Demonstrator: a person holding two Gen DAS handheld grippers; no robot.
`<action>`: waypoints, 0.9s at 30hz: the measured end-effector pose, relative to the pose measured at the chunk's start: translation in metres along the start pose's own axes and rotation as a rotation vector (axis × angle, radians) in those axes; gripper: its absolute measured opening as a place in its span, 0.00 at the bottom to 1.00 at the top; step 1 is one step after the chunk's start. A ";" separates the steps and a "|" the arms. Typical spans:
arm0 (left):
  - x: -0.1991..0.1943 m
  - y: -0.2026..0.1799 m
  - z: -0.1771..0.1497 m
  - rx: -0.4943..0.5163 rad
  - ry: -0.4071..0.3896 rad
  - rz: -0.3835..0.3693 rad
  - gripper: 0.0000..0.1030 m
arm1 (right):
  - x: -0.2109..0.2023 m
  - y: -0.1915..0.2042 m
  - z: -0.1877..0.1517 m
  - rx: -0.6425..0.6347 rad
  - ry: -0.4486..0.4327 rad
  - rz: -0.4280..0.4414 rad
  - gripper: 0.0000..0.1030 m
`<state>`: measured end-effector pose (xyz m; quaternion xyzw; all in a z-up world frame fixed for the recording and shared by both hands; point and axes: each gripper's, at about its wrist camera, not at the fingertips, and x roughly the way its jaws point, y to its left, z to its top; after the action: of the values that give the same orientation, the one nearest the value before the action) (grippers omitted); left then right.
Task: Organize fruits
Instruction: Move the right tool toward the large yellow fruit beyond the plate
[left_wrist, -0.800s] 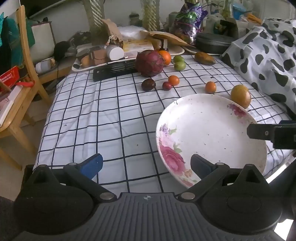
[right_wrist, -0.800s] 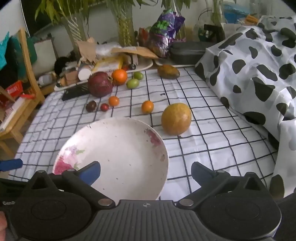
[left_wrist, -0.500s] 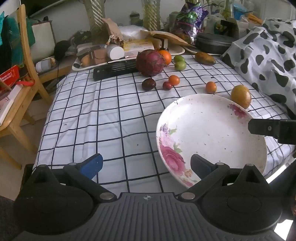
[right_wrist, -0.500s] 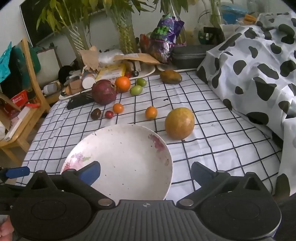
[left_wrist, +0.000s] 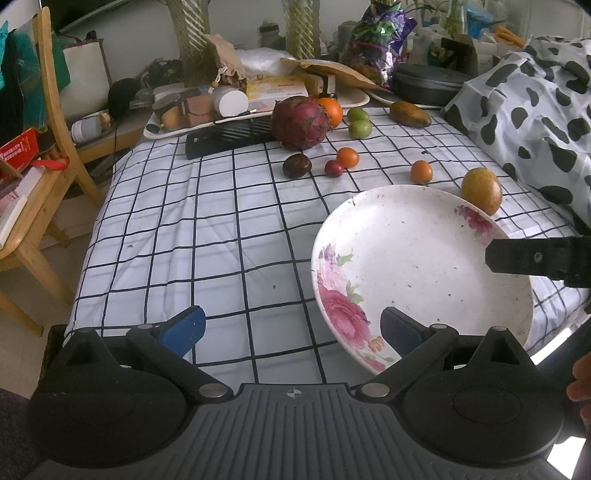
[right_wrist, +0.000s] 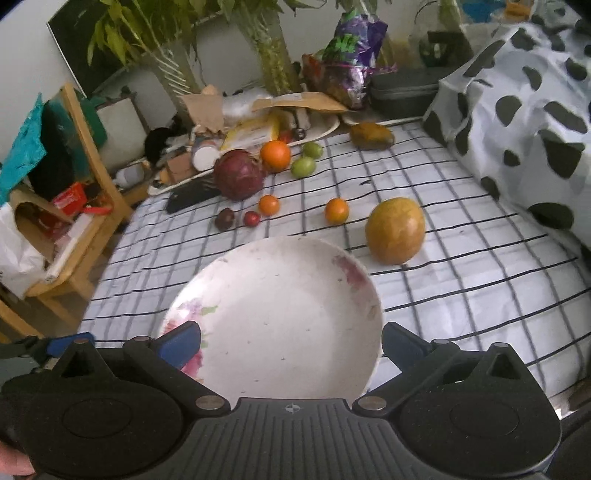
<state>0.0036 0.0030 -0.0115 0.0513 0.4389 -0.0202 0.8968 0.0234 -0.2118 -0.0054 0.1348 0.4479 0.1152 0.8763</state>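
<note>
A white floral plate (left_wrist: 417, 258) lies empty on the checked cloth, also in the right wrist view (right_wrist: 280, 317). Beyond it lie a yellow mango (right_wrist: 394, 229), small orange fruits (right_wrist: 336, 211), a dark plum (right_wrist: 225, 218), a red dragon fruit (left_wrist: 300, 123), an orange (right_wrist: 275, 155), two green fruits (right_wrist: 303, 166) and a brown mango (right_wrist: 371, 135). My left gripper (left_wrist: 291, 326) is open and empty at the plate's near left rim. My right gripper (right_wrist: 290, 341) is open and empty above the plate's near side.
Clutter fills the back: a tray of jars and boxes (left_wrist: 207, 107), a black keyboard-like bar (left_wrist: 229, 138), vases and a dark case (left_wrist: 428, 83). A wooden chair (left_wrist: 33, 155) stands left. A cow-print cloth (left_wrist: 535, 110) rises on the right.
My right gripper has risen and tilted, so the plate and fruits sit lower and farther in its view. The left gripper has barely moved.
</note>
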 end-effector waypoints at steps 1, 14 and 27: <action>0.000 0.000 0.000 -0.001 0.001 0.000 1.00 | 0.001 0.000 0.001 -0.003 0.014 -0.020 1.00; 0.011 0.013 0.025 -0.013 -0.024 0.008 1.00 | -0.004 -0.009 0.019 -0.048 -0.075 -0.071 1.00; 0.052 0.030 0.072 -0.025 -0.028 0.013 1.00 | 0.025 -0.041 0.059 -0.068 -0.156 -0.154 1.00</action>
<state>0.0943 0.0258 -0.0068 0.0427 0.4262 -0.0096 0.9036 0.0899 -0.2499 -0.0051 0.0789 0.3832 0.0520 0.9188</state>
